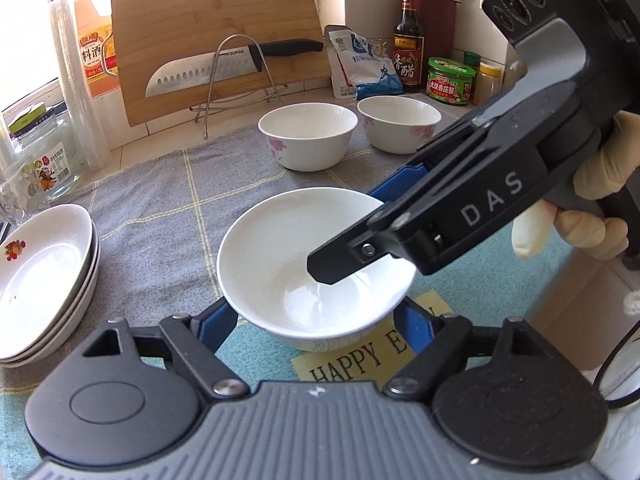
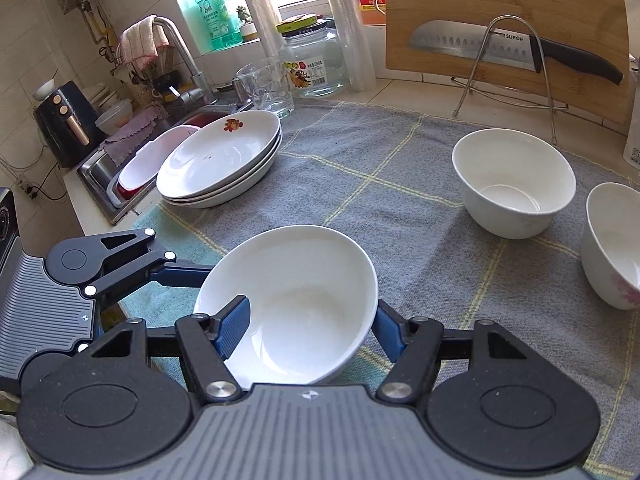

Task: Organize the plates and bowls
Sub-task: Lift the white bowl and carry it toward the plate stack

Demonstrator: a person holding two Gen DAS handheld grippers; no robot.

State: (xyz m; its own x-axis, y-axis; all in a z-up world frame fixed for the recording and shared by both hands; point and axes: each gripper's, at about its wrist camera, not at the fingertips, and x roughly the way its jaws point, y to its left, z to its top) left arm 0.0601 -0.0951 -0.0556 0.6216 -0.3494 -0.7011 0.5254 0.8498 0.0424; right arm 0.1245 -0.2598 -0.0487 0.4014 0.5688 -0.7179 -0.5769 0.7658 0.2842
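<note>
White bowl (image 1: 316, 268) on grey-teal checked cloth (image 1: 160, 216).
</note>
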